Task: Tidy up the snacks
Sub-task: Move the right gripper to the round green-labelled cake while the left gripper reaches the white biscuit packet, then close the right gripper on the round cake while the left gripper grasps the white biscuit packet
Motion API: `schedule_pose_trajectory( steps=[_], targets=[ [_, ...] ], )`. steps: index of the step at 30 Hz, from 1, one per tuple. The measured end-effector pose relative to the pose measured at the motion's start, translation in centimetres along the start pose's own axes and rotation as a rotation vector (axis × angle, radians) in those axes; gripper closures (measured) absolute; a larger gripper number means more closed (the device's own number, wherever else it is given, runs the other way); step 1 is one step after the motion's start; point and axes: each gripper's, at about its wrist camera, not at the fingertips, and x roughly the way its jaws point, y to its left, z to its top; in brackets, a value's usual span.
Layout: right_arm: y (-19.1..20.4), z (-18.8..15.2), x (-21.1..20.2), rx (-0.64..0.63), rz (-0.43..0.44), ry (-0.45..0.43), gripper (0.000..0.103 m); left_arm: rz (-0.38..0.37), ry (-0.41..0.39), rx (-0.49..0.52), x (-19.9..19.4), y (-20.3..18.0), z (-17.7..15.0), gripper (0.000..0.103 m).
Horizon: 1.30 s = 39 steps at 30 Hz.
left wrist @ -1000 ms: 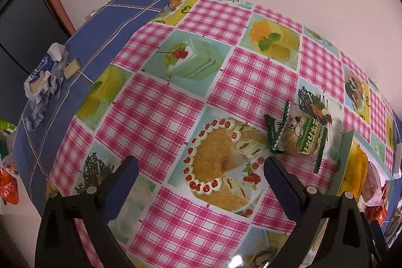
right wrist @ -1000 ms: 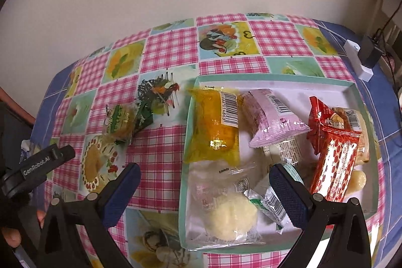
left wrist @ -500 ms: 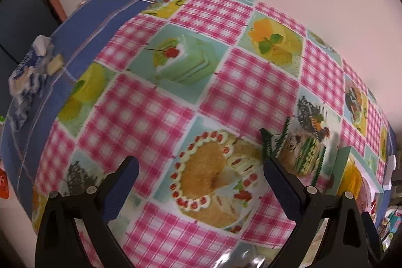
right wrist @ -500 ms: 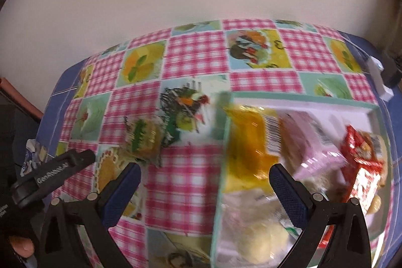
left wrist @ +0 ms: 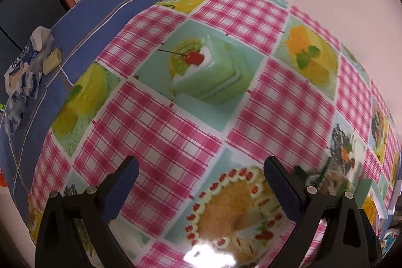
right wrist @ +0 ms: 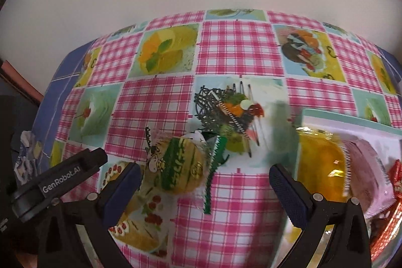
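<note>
Reading "GenRobot.AI" on the left hand-held gripper, both spread empty; green-striped snack packet print seems illegible.

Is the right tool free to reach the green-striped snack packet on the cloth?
Probably yes: the right tool is open, the snack packet lies loose just ahead, left of centre, nothing over it.

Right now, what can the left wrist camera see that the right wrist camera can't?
Only the left wrist view clearly shows the crumpled blue-and-white wrapper with a pale yellow block beside it on the blue cloth.

Only the right wrist view shows the snacks in the tray: a yellow packet and a pink packet.

Both show the checked tablecloth and the green-striped snack lying on it, outside the tray. Both grippers' fingers are open.
</note>
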Motion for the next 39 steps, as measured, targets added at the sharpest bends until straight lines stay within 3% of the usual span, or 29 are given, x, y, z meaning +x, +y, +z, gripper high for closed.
schedule_pose_trajectory(
  steps=[8,15,19,31,39],
  targets=[
    [0.6,0.2,1.4,0.009,-0.008,0.003,0.006,-0.011,0.020,-0.012,2.1,0.6,0.6,0.003],
    [0.6,0.1,1.1,0.032,0.034,-0.003,0.033,-0.043,0.026,0.002,2.7,-0.1,0.2,0.004],
    [0.6,0.1,0.7,0.026,0.036,-0.009,0.043,-0.053,0.029,0.004,3.0,-0.7,-0.1,0.004],
    [-1.3,-0.7,-0.7,0.074,0.059,-0.015,0.048,-0.105,0.024,0.034,0.0,-3.1,-1.5,0.004],
    [-4.7,-0.1,-3.1,0.138,0.052,-0.054,0.048,-0.142,0.025,0.174,-1.2,-7.9,-2.5,0.004]
  ],
)
